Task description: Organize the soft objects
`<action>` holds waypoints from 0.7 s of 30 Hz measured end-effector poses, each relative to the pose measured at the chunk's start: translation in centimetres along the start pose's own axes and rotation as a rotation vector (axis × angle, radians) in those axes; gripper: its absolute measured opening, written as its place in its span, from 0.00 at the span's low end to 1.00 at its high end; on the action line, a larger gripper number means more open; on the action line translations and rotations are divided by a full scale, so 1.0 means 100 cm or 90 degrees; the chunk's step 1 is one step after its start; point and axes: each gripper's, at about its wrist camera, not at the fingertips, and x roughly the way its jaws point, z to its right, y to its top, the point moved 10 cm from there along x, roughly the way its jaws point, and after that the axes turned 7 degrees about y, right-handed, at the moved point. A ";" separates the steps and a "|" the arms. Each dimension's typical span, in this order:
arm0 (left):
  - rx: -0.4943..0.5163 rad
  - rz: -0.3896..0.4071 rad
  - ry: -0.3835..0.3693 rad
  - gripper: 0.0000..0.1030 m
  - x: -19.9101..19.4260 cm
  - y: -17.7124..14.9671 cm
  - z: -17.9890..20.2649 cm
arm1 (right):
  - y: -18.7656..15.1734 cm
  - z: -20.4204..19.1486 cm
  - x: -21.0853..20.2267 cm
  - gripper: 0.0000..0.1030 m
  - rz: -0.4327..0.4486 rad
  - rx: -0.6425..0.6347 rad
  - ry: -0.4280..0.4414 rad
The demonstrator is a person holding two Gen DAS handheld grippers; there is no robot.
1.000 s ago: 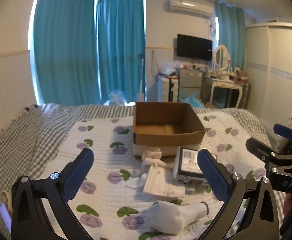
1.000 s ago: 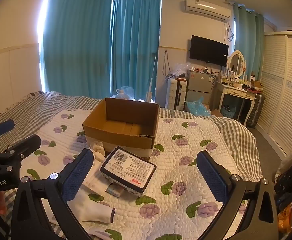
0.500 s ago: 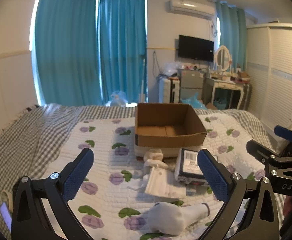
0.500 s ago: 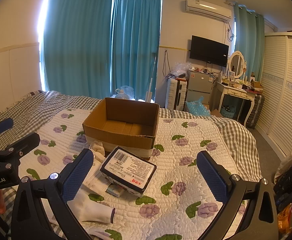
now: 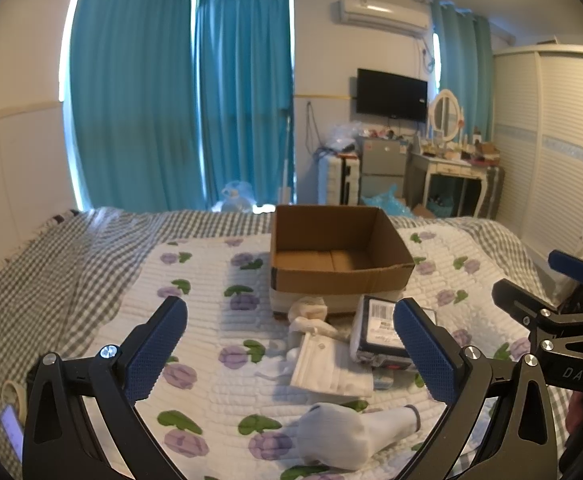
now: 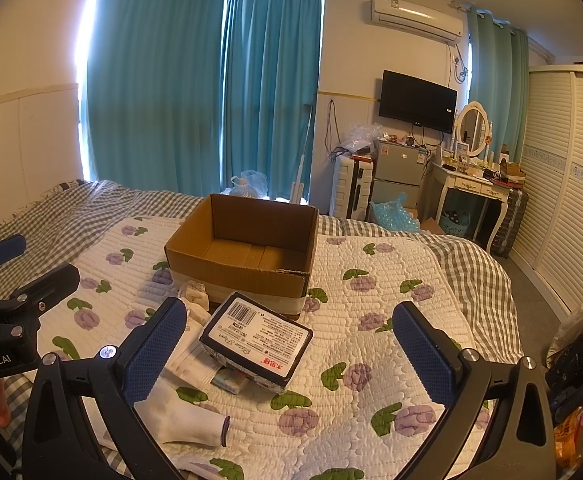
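Both tongs wide open, gripping nothing. Left tongs (image 5: 291, 354) and right tongs (image 6: 289, 354) hover above the near part of the bed (image 5: 91, 280), side by side.

Near: white sock (image 5: 347, 436) lies flat on the quilt, nearest item, cuff pointing right, just under the left tongs. Beyond it, flat white packet (image 5: 331, 368), touching a dark wrapped pack (image 6: 257, 340) with a barcode label; the pack is propped at a tilt over a smaller item I cannot identify. Crumpled cream cloth (image 5: 307, 312) sits against the front wall of the cardboard box (image 6: 247, 268).

Mid: box open-topped, inside looks bare, standing on the quilt just behind the pile.

Step, as judged: nothing collected yet; this is the approach before the first pick. Sock is the likely first target. Next move calls for lowering the left tongs over the sock body, closing on the fabric without pinching the quilt, then lifting over the box's near rim, which stands taller than the pile.

Edges and room: open quilt left of the pile and right of the pack; right tongs have free space there. Bed edge drops off at right. The two tongs are near each other, so a crossing reach risks contact.

Far: teal curtains (image 6: 211, 92), cluttered dresser at far right.
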 end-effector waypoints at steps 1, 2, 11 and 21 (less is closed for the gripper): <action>0.000 0.000 0.000 1.00 0.000 0.000 0.000 | 0.000 0.000 0.000 1.00 0.000 0.000 0.000; 0.000 0.000 0.000 1.00 0.000 0.000 -0.001 | 0.000 0.000 0.000 1.00 0.000 0.000 0.000; 0.000 -0.002 0.000 1.00 -0.003 0.001 -0.004 | 0.000 0.000 0.000 1.00 -0.002 -0.001 0.000; 0.001 -0.006 -0.001 1.00 -0.002 -0.003 -0.006 | 0.000 0.000 0.000 1.00 -0.002 -0.001 0.000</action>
